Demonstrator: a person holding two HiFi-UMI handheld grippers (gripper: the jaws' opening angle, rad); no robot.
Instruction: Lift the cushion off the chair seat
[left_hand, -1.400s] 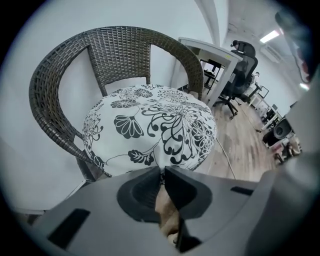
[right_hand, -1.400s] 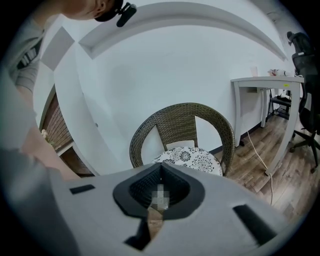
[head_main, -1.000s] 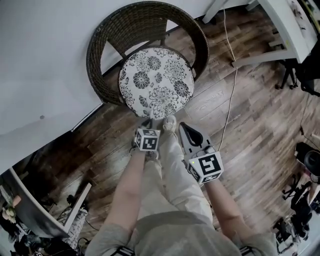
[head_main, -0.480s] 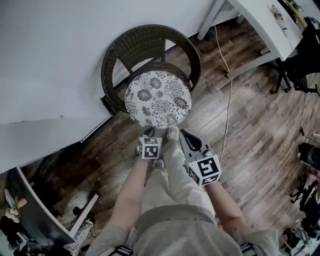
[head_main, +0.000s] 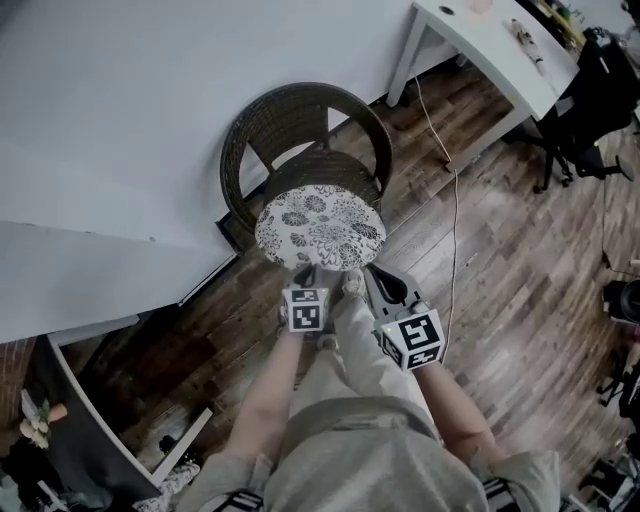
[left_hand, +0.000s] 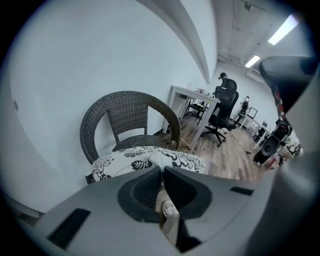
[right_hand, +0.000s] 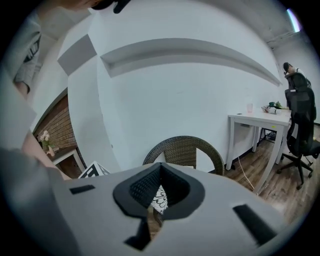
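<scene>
**Cushion coming up off the wicker chair**

Since a second ago the cushion (head_main: 320, 227) has risen from the chair (head_main: 300, 105) seat. Its near edge is clamped in the downward-slanting left gripper (head_main: 302, 272). The right gripper (head_main: 372, 272), jaws together on nothing, points flatter beside the cushion's rim. Both cubes (head_main: 305, 310) bear black square markers.
</scene>
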